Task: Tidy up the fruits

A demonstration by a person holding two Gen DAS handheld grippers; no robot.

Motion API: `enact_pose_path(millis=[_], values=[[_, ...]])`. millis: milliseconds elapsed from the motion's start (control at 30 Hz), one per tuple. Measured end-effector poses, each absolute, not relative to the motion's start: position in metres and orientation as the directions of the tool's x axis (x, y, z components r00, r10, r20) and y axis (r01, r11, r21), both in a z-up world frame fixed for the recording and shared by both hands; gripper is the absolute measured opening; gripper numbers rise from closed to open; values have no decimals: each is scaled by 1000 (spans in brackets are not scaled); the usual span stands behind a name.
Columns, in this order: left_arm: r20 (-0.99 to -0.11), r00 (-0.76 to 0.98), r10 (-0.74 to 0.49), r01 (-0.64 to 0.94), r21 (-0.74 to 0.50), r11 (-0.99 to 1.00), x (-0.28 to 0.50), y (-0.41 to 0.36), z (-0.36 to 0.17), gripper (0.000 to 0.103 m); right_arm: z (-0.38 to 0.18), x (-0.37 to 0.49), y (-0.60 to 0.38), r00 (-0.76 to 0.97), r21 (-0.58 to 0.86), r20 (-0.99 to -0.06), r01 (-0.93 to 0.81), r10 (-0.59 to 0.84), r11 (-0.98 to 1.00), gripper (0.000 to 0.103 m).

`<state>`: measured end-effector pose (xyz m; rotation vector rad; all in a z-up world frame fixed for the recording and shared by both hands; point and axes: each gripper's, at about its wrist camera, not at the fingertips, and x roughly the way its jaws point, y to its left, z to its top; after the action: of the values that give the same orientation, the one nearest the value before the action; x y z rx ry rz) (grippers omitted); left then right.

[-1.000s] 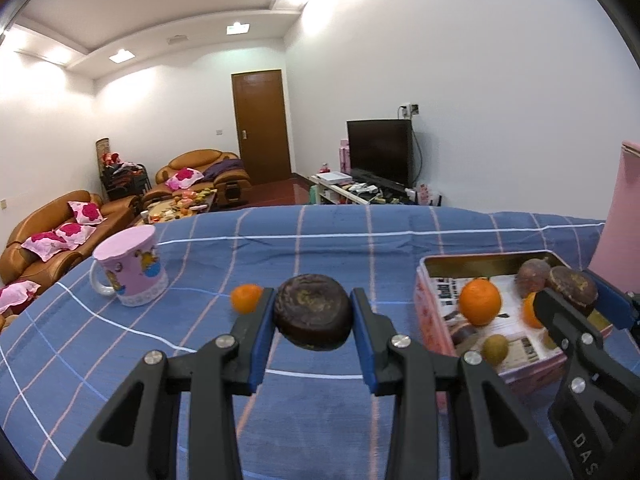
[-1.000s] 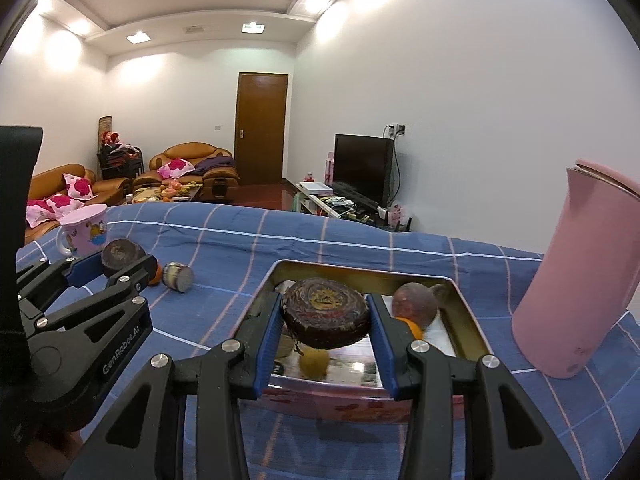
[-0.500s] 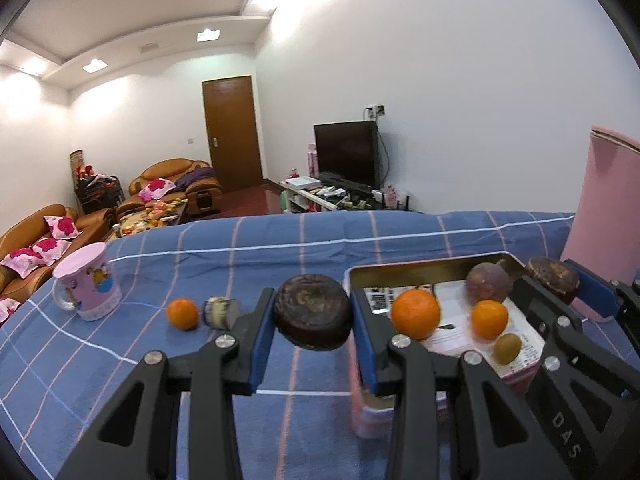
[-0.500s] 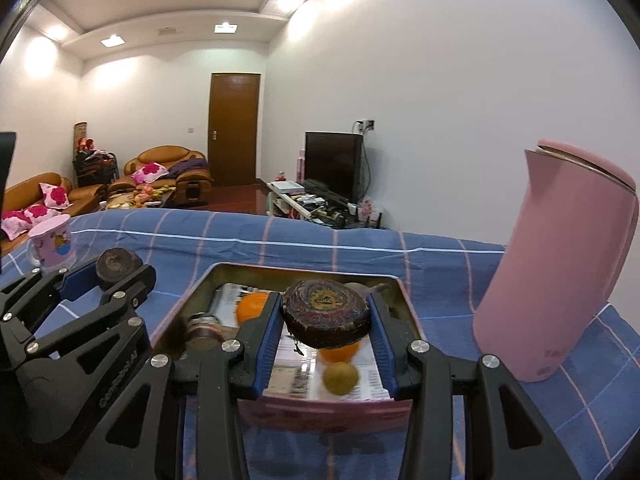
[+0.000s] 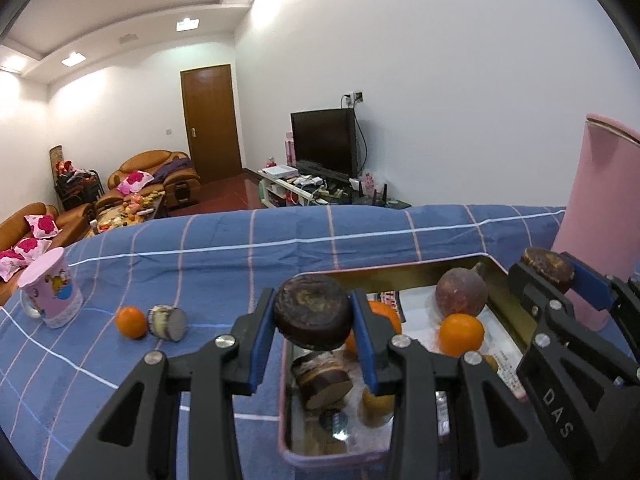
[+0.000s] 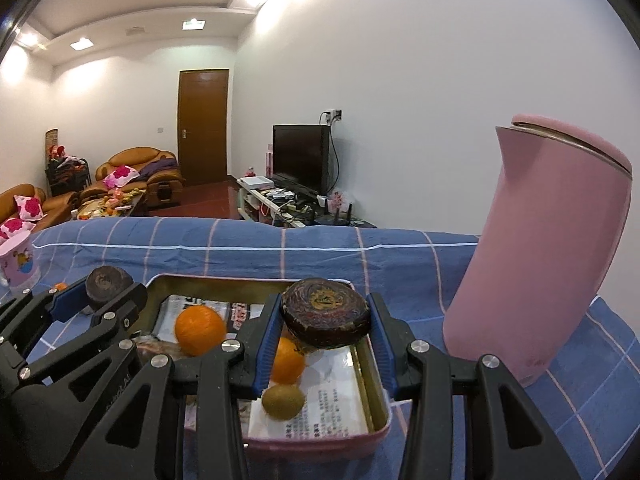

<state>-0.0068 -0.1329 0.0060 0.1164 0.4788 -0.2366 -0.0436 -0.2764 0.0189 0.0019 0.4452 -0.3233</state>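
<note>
Blue cloth (image 5: 248, 256): I see it covering the whole work surface; soft and creased, so round fruit may roll on it.
Pink jug (image 6: 544, 248): upright just right of the tin, cut off in the left view; I would keep my right hand off it.
Tin (image 5: 400, 274): open, paper-lined, holding two oranges, a brownish round fruit and a small green one; its near-left corner is shadowed and I cannot name what lies there.
Left gripper (image 5: 314, 316): clamped on a dark disc (image 5: 314, 316), above the tin's near-left edge.
Right gripper (image 6: 325, 316): closed on a second dark disc (image 6: 325, 312), over the tin's right half.
Handling: both discs look stiff, dry and light; I judge the pads grip best across the flat rim as now.
Loose orange (image 5: 131, 322): outside the tin on the cloth, touching a small cylinder (image 5: 168, 323); smooth skin, take it across the middle.
Pink mug (image 5: 50, 292): far left, partly cut off in the right view.
</note>
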Motion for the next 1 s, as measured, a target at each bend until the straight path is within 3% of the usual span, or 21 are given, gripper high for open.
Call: enact_pose_path(millis=[433, 1000], values=[[-565, 798, -210, 282, 42, 958, 18, -146, -4, 39, 6, -11, -285, 815, -41, -536, 237, -222, 971, 45], [-592, 783, -190, 256, 29, 966, 25, -145, -6, 39, -3, 0, -284, 792, 0, -598, 153, -122, 988, 45]])
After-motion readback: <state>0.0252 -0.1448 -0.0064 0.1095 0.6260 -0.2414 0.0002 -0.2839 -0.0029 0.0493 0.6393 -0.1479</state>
